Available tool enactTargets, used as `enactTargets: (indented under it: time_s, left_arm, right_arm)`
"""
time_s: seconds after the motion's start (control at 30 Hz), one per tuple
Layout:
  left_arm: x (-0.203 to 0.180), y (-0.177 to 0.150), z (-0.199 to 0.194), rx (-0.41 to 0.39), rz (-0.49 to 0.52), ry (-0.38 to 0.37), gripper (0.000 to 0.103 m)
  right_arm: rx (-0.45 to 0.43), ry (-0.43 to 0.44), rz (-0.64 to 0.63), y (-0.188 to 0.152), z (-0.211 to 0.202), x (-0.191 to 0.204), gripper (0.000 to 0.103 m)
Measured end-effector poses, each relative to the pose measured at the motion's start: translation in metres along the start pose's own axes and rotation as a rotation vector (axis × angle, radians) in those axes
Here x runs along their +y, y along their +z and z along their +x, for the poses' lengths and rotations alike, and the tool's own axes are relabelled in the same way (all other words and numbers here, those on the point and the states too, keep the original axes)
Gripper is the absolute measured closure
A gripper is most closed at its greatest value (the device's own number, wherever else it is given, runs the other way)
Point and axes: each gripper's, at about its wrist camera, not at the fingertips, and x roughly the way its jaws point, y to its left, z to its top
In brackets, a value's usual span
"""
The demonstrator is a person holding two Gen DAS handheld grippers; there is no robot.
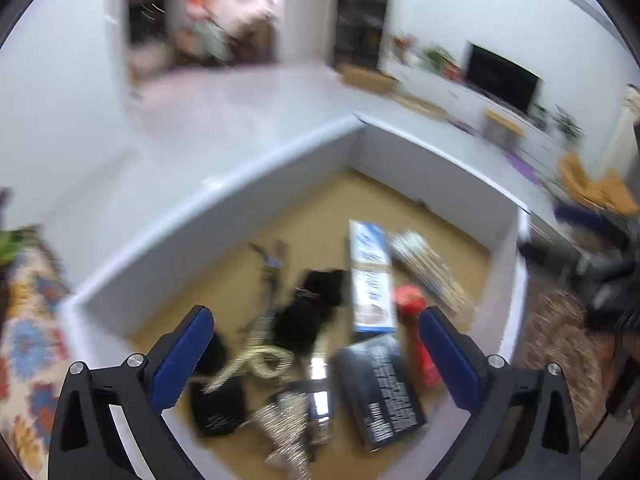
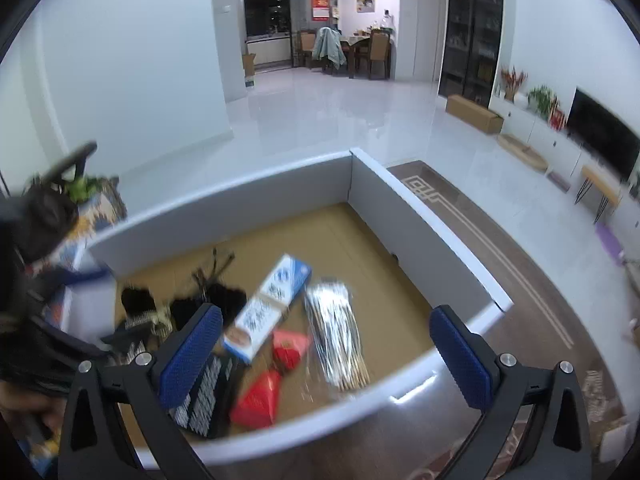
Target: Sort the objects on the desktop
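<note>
A white-walled box point(image 1: 224, 216) with a brown floor holds the desktop objects; it also shows in the right wrist view point(image 2: 224, 216). Inside lie a blue-and-white carton point(image 1: 370, 276) point(image 2: 272, 304), a black printed box point(image 1: 380, 392) point(image 2: 204, 392), red packets point(image 1: 412, 320) point(image 2: 272, 380), a shiny silver packet point(image 1: 428, 268) point(image 2: 336, 336), black items point(image 1: 308, 308) point(image 2: 224, 300) and a silver coiled strap point(image 1: 260, 360). My left gripper point(image 1: 316, 356) is open and empty above the box. My right gripper point(image 2: 328, 356) is open and empty above the box's near wall.
A patterned cloth point(image 1: 28, 320) lies left of the box. A brown rug point(image 2: 480, 216) lies right of it. The left hand's gripper body point(image 2: 44, 216) shows blurred at the left of the right wrist view. A TV point(image 2: 604, 136) and cabinet stand at the far right.
</note>
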Motion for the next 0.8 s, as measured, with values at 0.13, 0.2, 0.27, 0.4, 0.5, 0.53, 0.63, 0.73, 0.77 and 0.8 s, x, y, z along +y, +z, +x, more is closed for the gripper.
enactTargets:
  time_s: [0.13, 0.2, 0.27, 0.4, 0.5, 0.53, 0.63, 0.73, 0.77, 0.8]
  left_arm:
    - [0.008, -0.004, -0.015, 0.006, -0.097, 0.131, 0.000]
    - [0.012, -0.008, -0.025, -0.018, -0.117, 0.089, 0.000]
    - [0.012, -0.009, -0.035, -0.047, -0.116, 0.114, 0.000]
    - [0.011, -0.009, -0.051, -0.070, -0.120, 0.113, 0.000]
    - [0.012, -0.009, -0.059, -0.077, -0.130, 0.094, 0.000]
    - [0.012, -0.009, -0.059, -0.076, -0.129, 0.094, 0.000]
    - [0.012, -0.011, -0.056, -0.059, -0.127, 0.111, 0.000]
    - [0.014, -0.016, -0.055, -0.056, -0.161, 0.160, 0.000]
    - [0.016, -0.018, -0.054, -0.063, -0.179, 0.155, 0.000]
    - [0.017, -0.020, -0.053, -0.062, -0.189, 0.143, 0.000]
  right_arm:
    - [0.069, -0.046, -0.066, -0.023, 0.011, 0.015, 0.000]
    - [0.063, -0.027, -0.059, -0.027, 0.008, 0.018, 0.000]
    - [0.061, -0.017, -0.062, -0.029, 0.003, 0.021, 0.000]
    - [0.048, -0.030, -0.076, -0.024, 0.002, 0.026, 0.000]
    - [0.043, -0.023, -0.063, -0.020, 0.002, 0.026, 0.000]
    - [0.044, -0.022, -0.061, -0.020, 0.003, 0.027, 0.000]
    - [0.054, -0.020, -0.066, -0.021, 0.008, 0.029, 0.000]
    - [0.067, -0.025, -0.071, -0.023, 0.014, 0.031, 0.000]
    - [0.070, -0.026, -0.071, -0.023, 0.016, 0.031, 0.000]
    - [0.072, -0.026, -0.070, -0.023, 0.017, 0.032, 0.000]
